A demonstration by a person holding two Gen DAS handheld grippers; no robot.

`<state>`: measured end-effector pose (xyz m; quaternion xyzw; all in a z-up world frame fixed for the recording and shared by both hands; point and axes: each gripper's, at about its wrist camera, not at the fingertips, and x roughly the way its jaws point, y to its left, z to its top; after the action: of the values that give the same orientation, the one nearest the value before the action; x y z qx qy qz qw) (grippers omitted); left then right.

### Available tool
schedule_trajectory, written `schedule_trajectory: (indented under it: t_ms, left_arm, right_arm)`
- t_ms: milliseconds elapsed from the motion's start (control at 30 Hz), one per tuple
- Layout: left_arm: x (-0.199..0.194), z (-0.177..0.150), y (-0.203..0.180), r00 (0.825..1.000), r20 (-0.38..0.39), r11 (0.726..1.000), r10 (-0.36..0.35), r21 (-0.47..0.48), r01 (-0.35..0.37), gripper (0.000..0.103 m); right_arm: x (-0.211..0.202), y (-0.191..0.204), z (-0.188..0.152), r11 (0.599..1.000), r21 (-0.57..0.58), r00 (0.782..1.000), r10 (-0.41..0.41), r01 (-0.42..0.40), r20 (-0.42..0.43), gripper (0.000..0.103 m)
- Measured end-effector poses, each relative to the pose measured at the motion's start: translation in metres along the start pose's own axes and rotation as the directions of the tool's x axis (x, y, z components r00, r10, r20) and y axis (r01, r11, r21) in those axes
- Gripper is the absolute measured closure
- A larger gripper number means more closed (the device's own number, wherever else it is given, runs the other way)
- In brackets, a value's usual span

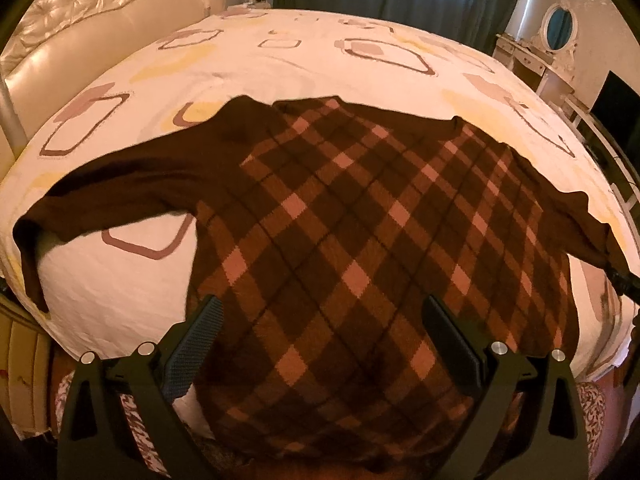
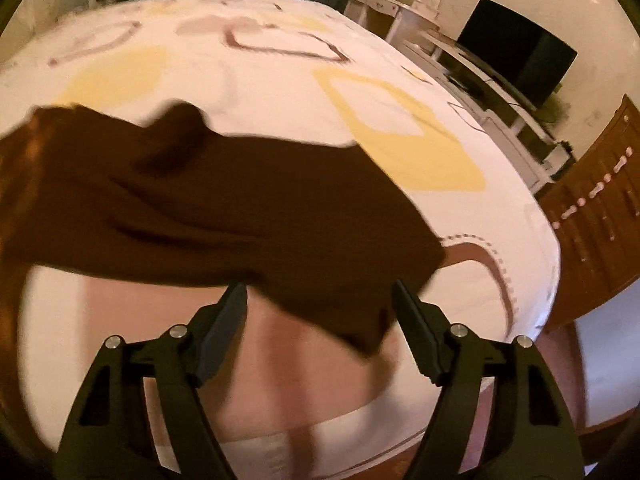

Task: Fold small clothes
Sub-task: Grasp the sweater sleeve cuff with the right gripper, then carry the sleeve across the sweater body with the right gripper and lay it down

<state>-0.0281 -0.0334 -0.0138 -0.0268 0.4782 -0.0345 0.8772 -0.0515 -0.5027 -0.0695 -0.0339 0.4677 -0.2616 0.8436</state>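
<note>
While the sweater is lying spread, these lines are going one view after another.

Left wrist view, garment: the brown argyle sweater (image 1: 340, 216) is lying flat on the bedspread (image 1: 248, 64), its hem hanging at the near edge of the bed and its neckline pointing toward the far edge; the left sleeve (image 1: 120, 184) is trailing to the left edge beside the tufted headboard (image 1: 100, 12).

Left wrist view, gripper: the left gripper (image 1: 320, 320) is hovering over the lower body panel with its jaws spread wide, pinching nothing; whether the pads are grazing the knit I cannot tell.

Right wrist view, garment: the plain right sleeve (image 2: 224, 216) is draping toward the near right corner of the bed, blurred.

Right wrist view, gripper: the right gripper (image 2: 320, 300) is standing wide open, the cuff end lying between its fingers, not yet pinched.

Step in hand: judging by this, a sleeve fold is starting.

Doing it well: closing squarely on the cuff through both layers, lifting low, and carrying the sleeve across the chest while the body stays flat is probably keeping the fold clean.
</note>
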Motion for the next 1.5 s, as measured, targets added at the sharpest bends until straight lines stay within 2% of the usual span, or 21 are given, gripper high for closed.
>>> schedule_trajectory:
  t_ms: [33, 100, 200, 300, 433, 567, 600, 800, 833, 867, 933, 1000, 1033, 1133, 1233, 1300, 1333, 1367, 1400, 1433, 1500]
  left_arm:
    - [0.003, 0.000, -0.001, 1.000, -0.008, 1.000, 0.002, -0.002, -0.002, 0.004]
    - [0.007, 0.000, -0.004, 1.000, -0.028, 1.000, 0.006, -0.001, -0.006, 0.004]
    - [0.011, 0.002, -0.010, 0.999, -0.036, 1.000, 0.018, 0.014, -0.017, 0.004]
    - [0.014, 0.005, -0.014, 0.999, -0.043, 1.000, 0.025, 0.016, -0.024, 0.004]
    - [0.018, 0.010, -0.020, 0.998, -0.056, 1.000, 0.015, 0.001, -0.015, 0.004]
    - [0.024, 0.013, -0.028, 0.997, -0.072, 1.000, 0.009, -0.005, -0.009, 0.004]
    - [0.025, 0.013, -0.031, 0.997, -0.076, 1.000, 0.012, -0.001, -0.012, 0.004]
    - [0.037, 0.014, -0.045, 0.994, -0.106, 1.000, 0.019, 0.026, -0.017, 0.004]
    - [0.038, 0.014, -0.046, 0.994, -0.108, 0.999, 0.019, 0.030, -0.015, 0.004]
    - [0.038, 0.014, -0.048, 0.994, -0.108, 0.999, 0.018, 0.036, -0.014, 0.004]
    - [0.038, 0.014, -0.049, 0.994, -0.107, 0.999, 0.016, 0.041, -0.011, 0.004]
    - [0.037, 0.014, -0.048, 0.995, -0.103, 0.999, 0.012, 0.039, -0.008, 0.004]
    - [0.038, 0.015, -0.046, 0.995, -0.103, 0.999, 0.011, 0.035, -0.007, 0.004]
    - [0.039, 0.015, -0.043, 0.994, -0.105, 1.000, 0.009, 0.018, -0.007, 0.004]
    - [0.041, 0.013, -0.039, 0.993, -0.115, 1.000, 0.003, 0.002, -0.003, 0.004]
    - [0.041, 0.012, -0.037, 0.993, -0.118, 1.000, 0.005, -0.001, -0.005, 0.004]
    - [0.041, 0.012, -0.036, 0.993, -0.116, 1.000, 0.006, -0.002, -0.006, 0.004]
    - [0.039, 0.012, -0.035, 0.994, -0.110, 1.000, 0.007, -0.003, -0.007, 0.004]
    - [0.038, 0.012, -0.034, 0.994, -0.105, 1.000, 0.007, -0.003, -0.007, 0.004]
    - [0.037, 0.012, -0.032, 0.995, -0.100, 1.000, 0.008, -0.006, -0.008, 0.004]
    - [0.035, 0.013, -0.028, 0.995, -0.096, 1.000, 0.007, -0.013, -0.008, 0.004]
  right_arm:
    - [0.007, -0.007, -0.002, 0.999, 0.005, 0.999, 0.034, -0.034, -0.005, 0.064]
    - [0.011, -0.023, -0.002, 0.986, 0.058, 0.987, 0.158, -0.156, -0.024, 0.097]
    - [0.002, -0.047, 0.002, 0.970, 0.129, 0.979, 0.206, -0.205, 0.011, 0.097]
    - [-0.008, -0.089, 0.012, 0.930, 0.235, 0.960, 0.271, -0.281, 0.075, 0.097]
    - [-0.003, -0.172, 0.024, 0.819, 0.433, 0.926, 0.349, -0.376, 0.143, 0.097]
    - [0.029, -0.239, 0.025, 0.725, 0.565, 0.912, 0.384, -0.394, 0.145, 0.098]
    - [0.043, -0.255, 0.020, 0.682, 0.608, 0.899, 0.415, -0.407, 0.136, 0.098]
    - [0.101, -0.278, -0.009, 0.530, 0.738, 0.846, 0.523, -0.418, 0.103, 0.096]
    - [0.108, -0.275, -0.013, 0.502, 0.749, 0.828, 0.550, -0.432, 0.109, 0.093]
    - [0.112, -0.275, -0.016, 0.487, 0.759, 0.823, 0.558, -0.432, 0.111, 0.090]
    - [0.117, -0.278, -0.023, 0.450, 0.781, 0.822, 0.552, -0.433, 0.139, 0.064]
    - [0.118, -0.282, -0.032, 0.358, 0.802, 0.788, 0.578, -0.479, 0.213, 0.050]
    - [0.121, -0.285, -0.035, 0.321, 0.809, 0.774, 0.586, -0.492, 0.239, 0.045]
    - [0.123, -0.283, -0.048, 0.229, 0.817, 0.727, 0.619, -0.529, 0.298, 0.044]
    - [0.123, -0.273, -0.052, 0.223, 0.797, 0.704, 0.635, -0.562, 0.319, 0.044]
    - [0.121, -0.267, -0.047, 0.258, 0.784, 0.717, 0.625, -0.564, 0.310, 0.047]
    - [0.119, -0.260, -0.042, 0.281, 0.773, 0.718, 0.629, -0.569, 0.299, 0.065]
    - [0.120, -0.259, -0.038, 0.295, 0.760, 0.706, 0.648, -0.579, 0.286, 0.076]
    - [0.123, -0.247, -0.030, 0.311, 0.744, 0.680, 0.688, -0.592, 0.253, 0.087]
    - [0.123, -0.242, -0.027, 0.334, 0.737, 0.681, 0.696, -0.588, 0.228, 0.091]
    - [0.120, -0.238, -0.019, 0.384, 0.733, 0.720, 0.664, -0.562, 0.204, 0.095]
